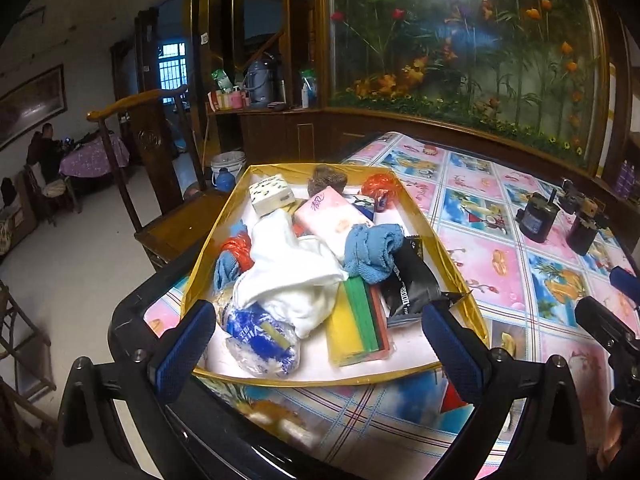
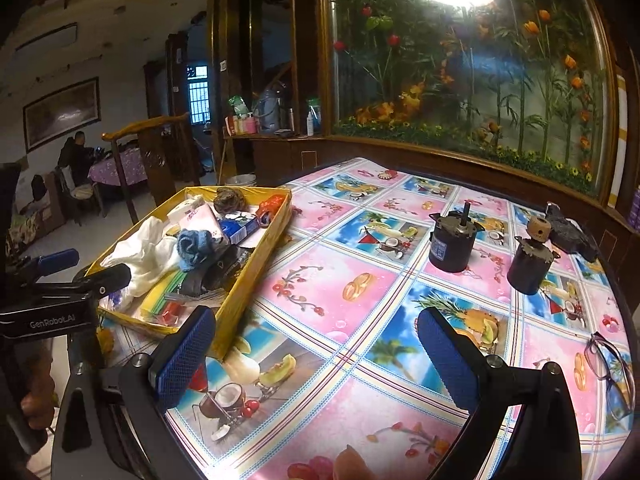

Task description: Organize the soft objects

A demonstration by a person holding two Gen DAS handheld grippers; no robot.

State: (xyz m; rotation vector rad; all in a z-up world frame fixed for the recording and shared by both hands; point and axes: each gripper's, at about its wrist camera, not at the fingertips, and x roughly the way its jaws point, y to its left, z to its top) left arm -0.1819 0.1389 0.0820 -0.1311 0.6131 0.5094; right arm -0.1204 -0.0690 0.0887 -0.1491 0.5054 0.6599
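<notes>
A shallow yellow box (image 1: 460,268) (image 2: 256,268) on the patterned table holds a white cloth (image 1: 292,276) (image 2: 140,256), a blue towel (image 1: 372,248) (image 2: 196,248), a pink tissue pack (image 1: 336,216), a black wrapper (image 1: 412,284), coloured sponges (image 1: 356,320) and a blue-and-clear bag (image 1: 260,344). My left gripper (image 1: 316,348) is open and empty, hovering over the box's near edge. My right gripper (image 2: 316,356) is open and empty above the tablecloth, to the right of the box.
Two dark cylindrical motors (image 2: 452,244) (image 2: 528,264) stand at the table's right. Glasses (image 2: 612,372) lie near the right edge. A wooden chair (image 1: 160,184) stands left of the table. A flower-painted glass panel (image 1: 460,40) is behind.
</notes>
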